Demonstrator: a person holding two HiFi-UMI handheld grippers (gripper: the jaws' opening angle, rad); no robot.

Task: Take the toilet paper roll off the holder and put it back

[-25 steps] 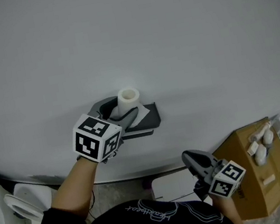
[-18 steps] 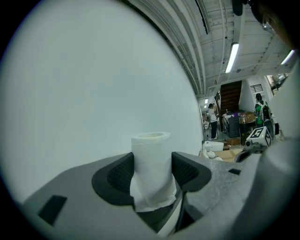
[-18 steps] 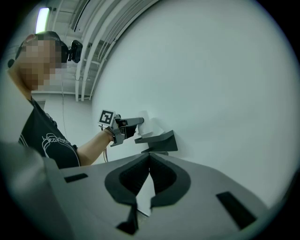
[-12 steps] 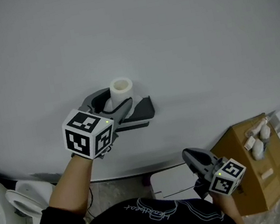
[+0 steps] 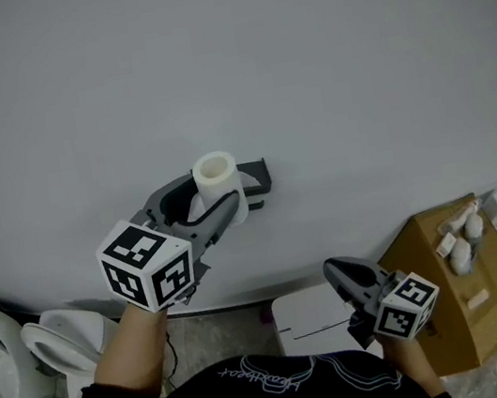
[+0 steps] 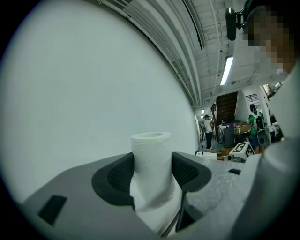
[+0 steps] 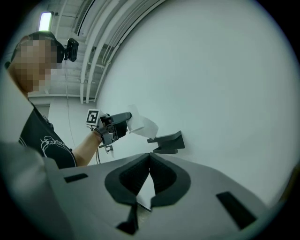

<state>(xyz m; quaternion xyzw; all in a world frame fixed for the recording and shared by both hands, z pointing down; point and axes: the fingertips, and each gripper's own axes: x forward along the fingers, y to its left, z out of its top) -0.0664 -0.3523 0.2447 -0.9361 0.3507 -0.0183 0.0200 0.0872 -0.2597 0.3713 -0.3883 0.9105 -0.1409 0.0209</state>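
Wall [image 5: 317, 48] is lit evenly and dimly, a strip lamp [image 6: 228, 70] is seen glowing right of the wall, gripper views are bowed and blackened at corners.

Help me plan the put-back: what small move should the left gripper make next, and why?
Probably carry the roll toward the holder and line its core up with it. The left gripper is clamped on the roll, which the right gripper view shows clear of the holder, so removal looks done.

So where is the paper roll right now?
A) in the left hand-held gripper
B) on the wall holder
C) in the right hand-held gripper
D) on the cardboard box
A: the left hand-held gripper has its pads pressed on the roll, clear of the holder.
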